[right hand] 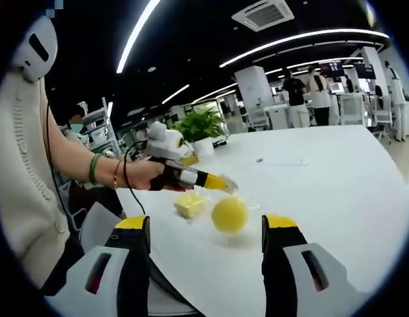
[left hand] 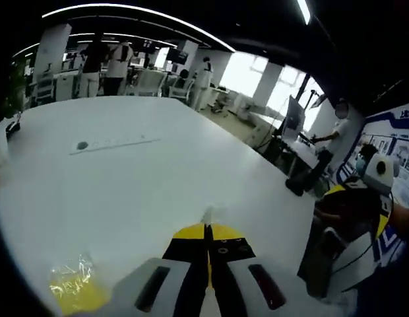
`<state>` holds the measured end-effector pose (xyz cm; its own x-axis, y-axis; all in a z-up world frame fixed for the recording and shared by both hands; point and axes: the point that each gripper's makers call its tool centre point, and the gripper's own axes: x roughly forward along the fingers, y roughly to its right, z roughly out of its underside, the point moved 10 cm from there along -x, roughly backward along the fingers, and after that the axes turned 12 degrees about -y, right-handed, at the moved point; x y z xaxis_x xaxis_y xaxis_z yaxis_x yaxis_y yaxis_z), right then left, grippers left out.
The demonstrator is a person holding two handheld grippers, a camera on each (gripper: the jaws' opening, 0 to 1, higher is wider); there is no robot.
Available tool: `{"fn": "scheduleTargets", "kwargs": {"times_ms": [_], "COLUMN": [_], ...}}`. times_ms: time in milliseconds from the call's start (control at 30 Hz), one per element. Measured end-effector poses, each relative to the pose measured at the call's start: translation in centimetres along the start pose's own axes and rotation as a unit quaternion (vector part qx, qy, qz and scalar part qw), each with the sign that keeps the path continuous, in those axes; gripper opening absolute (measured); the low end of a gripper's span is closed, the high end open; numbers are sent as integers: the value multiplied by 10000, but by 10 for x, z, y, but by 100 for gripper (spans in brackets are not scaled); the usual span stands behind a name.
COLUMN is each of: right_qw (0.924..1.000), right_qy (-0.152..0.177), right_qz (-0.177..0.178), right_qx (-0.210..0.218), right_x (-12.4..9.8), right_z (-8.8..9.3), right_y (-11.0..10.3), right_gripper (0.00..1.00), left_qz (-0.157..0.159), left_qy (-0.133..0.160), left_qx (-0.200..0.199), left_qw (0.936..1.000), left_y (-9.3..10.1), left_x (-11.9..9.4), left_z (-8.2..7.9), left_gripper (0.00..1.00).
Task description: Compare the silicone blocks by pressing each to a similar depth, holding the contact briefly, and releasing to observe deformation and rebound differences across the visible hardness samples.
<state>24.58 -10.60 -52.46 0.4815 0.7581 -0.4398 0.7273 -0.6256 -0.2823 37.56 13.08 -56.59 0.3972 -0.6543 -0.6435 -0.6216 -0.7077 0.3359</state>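
Yellow silicone pieces lie on the white table [right hand: 336, 185]: a round ball [right hand: 229, 214] and, just beside it on the person's side, a square block [right hand: 190, 204], both resting on clear plastic wrap [right hand: 247, 238]. In the right gripper view the right gripper [right hand: 206, 228] has its jaws wide apart, with the ball between and just beyond the tips. The left gripper [right hand: 225, 184], held in the person's hand [right hand: 146, 174], points its yellow tip at the block from just behind it. In the left gripper view the left gripper's [left hand: 208, 221] jaws are pressed together over the table, with a crumpled yellow piece in plastic [left hand: 74, 288] beside them.
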Motion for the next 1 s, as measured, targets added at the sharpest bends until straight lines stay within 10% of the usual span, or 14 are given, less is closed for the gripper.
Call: {"fn": "scheduleTargets", "kwargs": {"times_ms": [1000], "right_qw": [9975], "right_qy": [95], "right_qz": [362], "right_qx": [-606], "right_x": [6], "right_z": [-35], "right_y": [-35], "right_gripper": [63], "left_qz": [376], "left_qy": [436], "left_qx": [546], "left_qw": [9968], "left_y": [20], "left_x": [-76], "left_z": [-11], "left_gripper": [0]}}
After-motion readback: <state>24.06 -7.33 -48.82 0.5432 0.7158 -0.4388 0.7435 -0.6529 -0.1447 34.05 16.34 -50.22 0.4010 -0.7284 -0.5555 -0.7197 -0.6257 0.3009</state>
